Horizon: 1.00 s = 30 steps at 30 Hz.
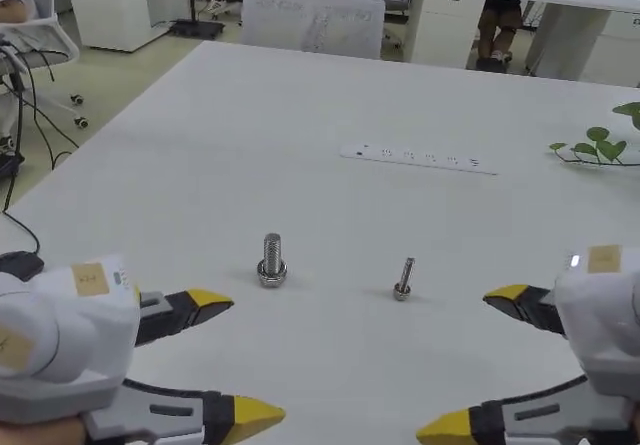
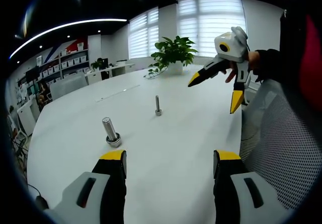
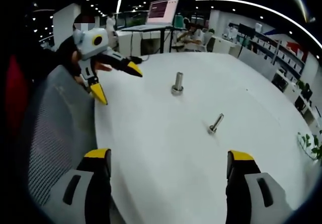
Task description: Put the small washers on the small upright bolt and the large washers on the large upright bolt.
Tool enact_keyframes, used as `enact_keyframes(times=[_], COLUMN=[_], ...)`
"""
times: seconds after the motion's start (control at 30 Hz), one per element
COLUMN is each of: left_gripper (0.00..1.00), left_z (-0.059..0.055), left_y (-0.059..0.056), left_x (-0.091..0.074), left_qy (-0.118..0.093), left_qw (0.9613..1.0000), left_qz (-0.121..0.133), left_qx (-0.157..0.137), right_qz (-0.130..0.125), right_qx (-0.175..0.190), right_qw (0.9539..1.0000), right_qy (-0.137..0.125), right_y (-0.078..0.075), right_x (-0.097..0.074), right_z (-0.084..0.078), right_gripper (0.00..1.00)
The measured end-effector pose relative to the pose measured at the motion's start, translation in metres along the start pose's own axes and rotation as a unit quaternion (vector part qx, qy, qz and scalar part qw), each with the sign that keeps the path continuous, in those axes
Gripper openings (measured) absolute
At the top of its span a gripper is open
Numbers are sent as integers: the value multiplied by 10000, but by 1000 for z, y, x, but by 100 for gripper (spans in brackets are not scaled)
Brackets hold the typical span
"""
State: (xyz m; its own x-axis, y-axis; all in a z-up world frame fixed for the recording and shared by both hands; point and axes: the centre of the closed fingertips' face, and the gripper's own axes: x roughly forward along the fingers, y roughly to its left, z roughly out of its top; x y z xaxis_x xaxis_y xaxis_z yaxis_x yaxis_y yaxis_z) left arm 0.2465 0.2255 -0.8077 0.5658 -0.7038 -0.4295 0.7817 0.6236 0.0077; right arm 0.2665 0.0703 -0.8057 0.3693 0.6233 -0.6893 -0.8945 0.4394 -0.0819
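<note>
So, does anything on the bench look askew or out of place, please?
Nothing stands out: the large bolt and the small bolt stand upright, apart, on the table; the left gripper and right gripper are open.

large bolt (image 1: pixel 272 261) left of small bolt (image 1: pixel 403 280) on table (image 1: pixel 300 145); power strip (image 1: pixel 417 158) behind

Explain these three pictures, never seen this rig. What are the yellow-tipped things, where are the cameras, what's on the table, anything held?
A person holds a two-jaw tool in each hand: the left hand-held gripper and the right hand-held gripper. The head view comes from a headset camera looking down; each round view comes from a camera riding on one gripper. On the white table stand a large bolt and a small bolt, with a power strip beyond. Both pairs of jaws are open, holding nothing.
</note>
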Motion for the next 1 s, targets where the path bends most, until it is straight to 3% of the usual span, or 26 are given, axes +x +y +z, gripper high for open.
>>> enact_keyframes(times=[1.0], left_gripper=[70], left_z=[2], left_y=[1], left_x=[-3], left_qy=[-67], left_qw=[10000], left_qz=[35], left_qx=[-44], right_qz=[50], right_qx=[-69], right_qw=[10000], right_qy=[29], right_y=[8], right_x=[2], right_z=[1], right_gripper=[95])
